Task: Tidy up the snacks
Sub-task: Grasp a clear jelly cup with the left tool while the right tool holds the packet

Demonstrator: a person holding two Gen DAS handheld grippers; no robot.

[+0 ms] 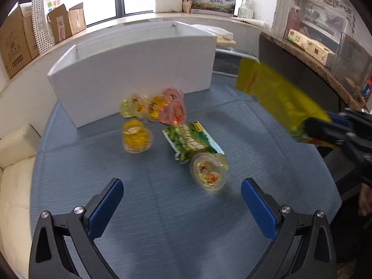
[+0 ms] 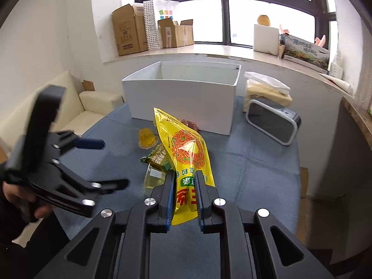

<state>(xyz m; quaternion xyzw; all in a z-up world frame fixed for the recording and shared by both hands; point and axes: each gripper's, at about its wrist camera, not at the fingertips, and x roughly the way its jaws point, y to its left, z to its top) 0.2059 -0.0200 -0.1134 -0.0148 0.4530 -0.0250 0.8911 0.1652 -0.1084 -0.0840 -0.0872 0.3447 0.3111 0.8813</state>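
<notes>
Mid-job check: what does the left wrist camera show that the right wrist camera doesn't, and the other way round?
Only the left wrist view: the cluster of jelly cups against the white box's front wall, and the left gripper open over bare cloth.

Only the right wrist view: the grey speaker beside the box, the box's open interior, and the pads clamped on the bag's bottom edge.

Both: the white box, the yellow snack bag held by the right gripper, the green snack packet, and the blue tablecloth.

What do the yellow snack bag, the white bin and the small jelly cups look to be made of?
Yellow snack bag: glossy plastic film, going by its sheen and creases. White bin: matte, flat, thin-walled, probably foam board or plastic sheet; unclear which. Jelly cups: clear thin plastic, since the coloured contents show through, with printed film lids.
</notes>
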